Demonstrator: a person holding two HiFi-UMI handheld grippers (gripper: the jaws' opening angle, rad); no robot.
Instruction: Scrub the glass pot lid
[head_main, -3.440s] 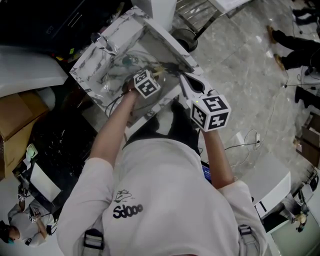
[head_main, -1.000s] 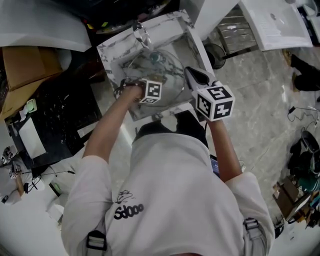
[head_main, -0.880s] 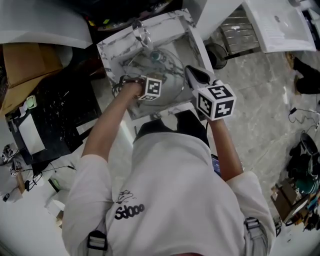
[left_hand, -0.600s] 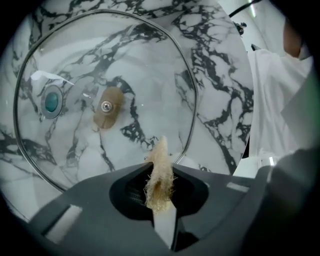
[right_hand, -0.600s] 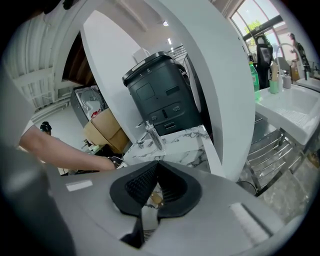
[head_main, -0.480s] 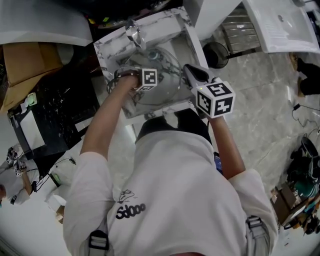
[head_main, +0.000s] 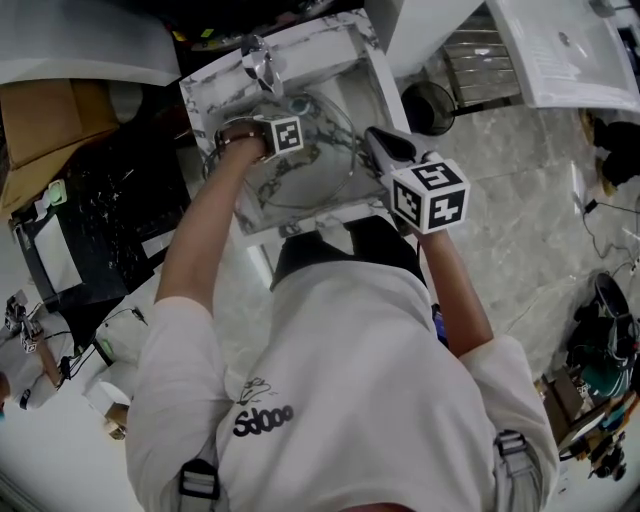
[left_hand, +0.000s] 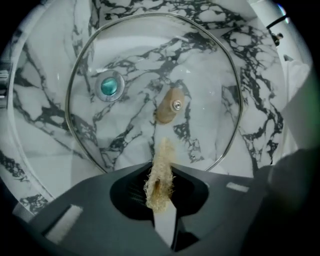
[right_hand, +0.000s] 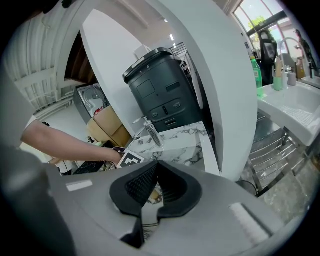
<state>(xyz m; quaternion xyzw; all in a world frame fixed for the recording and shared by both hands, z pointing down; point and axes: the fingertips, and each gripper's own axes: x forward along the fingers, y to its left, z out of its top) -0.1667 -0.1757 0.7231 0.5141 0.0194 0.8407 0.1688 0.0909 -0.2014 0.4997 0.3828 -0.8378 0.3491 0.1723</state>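
The glass pot lid (left_hand: 200, 65) with a steel rim lies in the marble sink (head_main: 330, 40). Its underside faces my left gripper, and the tan knob (left_hand: 169, 106) shows through the glass. My left gripper (left_hand: 159, 172) is shut on a tan loofah scrubber (left_hand: 161, 155) just short of the knob. Its marker cube (head_main: 284, 134) sits over the lid (head_main: 320, 165). My right gripper (head_main: 373, 140) sits at the lid's right rim. Its jaw tips meet (right_hand: 156, 164), and the grip on the rim is mostly hidden.
A chrome faucet (head_main: 258, 58) stands at the sink's back, and the drain (left_hand: 111, 86) shows through the glass. A black machine (right_hand: 160, 90) is behind the sink. A keyboard (head_main: 100, 230) and a cardboard box (head_main: 40, 120) lie left, a bin (head_main: 430, 105) and a wire rack (head_main: 480, 65) right.
My left gripper with the loofah has slid across the lid toward the faucet side. The right gripper has stayed at the lid's right rim.
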